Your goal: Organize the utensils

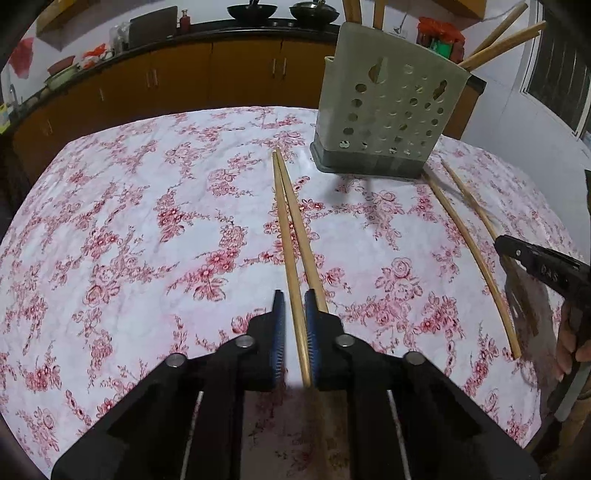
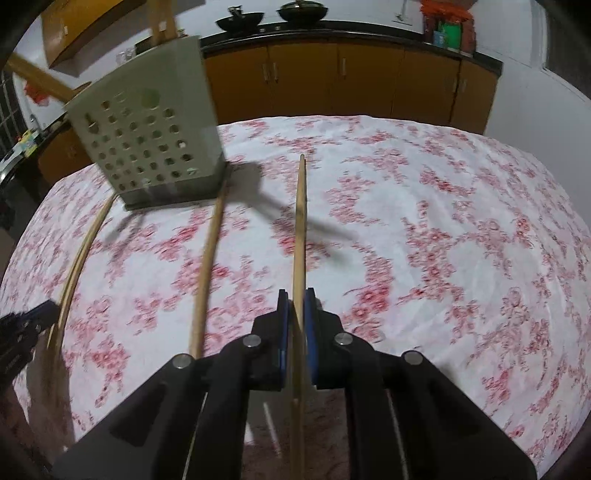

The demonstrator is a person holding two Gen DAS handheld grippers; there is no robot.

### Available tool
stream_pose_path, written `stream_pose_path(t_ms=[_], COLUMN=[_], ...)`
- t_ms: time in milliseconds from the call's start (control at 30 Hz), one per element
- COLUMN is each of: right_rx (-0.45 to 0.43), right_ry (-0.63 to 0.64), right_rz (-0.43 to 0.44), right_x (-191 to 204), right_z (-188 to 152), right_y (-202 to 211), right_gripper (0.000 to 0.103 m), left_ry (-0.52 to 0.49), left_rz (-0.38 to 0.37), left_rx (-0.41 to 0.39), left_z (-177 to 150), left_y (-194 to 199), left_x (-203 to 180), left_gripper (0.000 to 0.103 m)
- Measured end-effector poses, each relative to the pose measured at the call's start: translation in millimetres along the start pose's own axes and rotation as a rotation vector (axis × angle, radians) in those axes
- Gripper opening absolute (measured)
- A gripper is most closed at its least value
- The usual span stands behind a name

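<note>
Now chopsticks are being gripped by both grippers on the floral tablecloth [image 1: 129, 221].

Through the left wrist view, the left gripper [image 1: 295, 306] is being held closed on one chopstick [image 1: 291, 254] of a pair lying just in front of the perforated utensil holder [image 1: 388, 110]; two more chopsticks [image 1: 458, 229] are lying right of the holder. Through the right wrist view, the right gripper [image 2: 297, 302] is being kept clamped on a single chopstick [image 2: 300, 221], right of the holder [image 2: 147, 140], beside another loose chopstick [image 2: 210, 254].

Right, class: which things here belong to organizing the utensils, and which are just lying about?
Job: holder, left tool, left chopstick, right tool, right chopstick, loose chopstick.
Lying about: pans, cabinets, red bag.
</note>
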State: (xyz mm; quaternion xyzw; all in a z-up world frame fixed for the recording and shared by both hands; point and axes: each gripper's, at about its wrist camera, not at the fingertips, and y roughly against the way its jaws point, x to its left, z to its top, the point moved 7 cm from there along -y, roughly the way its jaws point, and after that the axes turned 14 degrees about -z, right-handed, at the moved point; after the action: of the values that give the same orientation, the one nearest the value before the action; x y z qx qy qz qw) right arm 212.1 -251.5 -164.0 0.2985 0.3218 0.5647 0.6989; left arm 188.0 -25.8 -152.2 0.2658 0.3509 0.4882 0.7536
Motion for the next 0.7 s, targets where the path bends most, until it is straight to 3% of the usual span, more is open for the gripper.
stream_pose_path(t_ms=[367, 700], right_rx=[-0.020, -0.032], right_ry=[-0.074, -0.079], right_rz=[-0.060, -0.050], right_x=[-18.8, -22.1], right_z=[10.6, 7.7], right_y=[-9.4, -11.0], right_gripper=[0.008, 0.010], left_ry=[0.088, 0.088], left_rz=[0.042, 0.027], left_rx=[-0.045, -0.070], left_z=[28.4, 28.4], left_y=[-7.8, -5.9], left_x=[41.4, 39.9], left_gripper=[0.007, 0.008])
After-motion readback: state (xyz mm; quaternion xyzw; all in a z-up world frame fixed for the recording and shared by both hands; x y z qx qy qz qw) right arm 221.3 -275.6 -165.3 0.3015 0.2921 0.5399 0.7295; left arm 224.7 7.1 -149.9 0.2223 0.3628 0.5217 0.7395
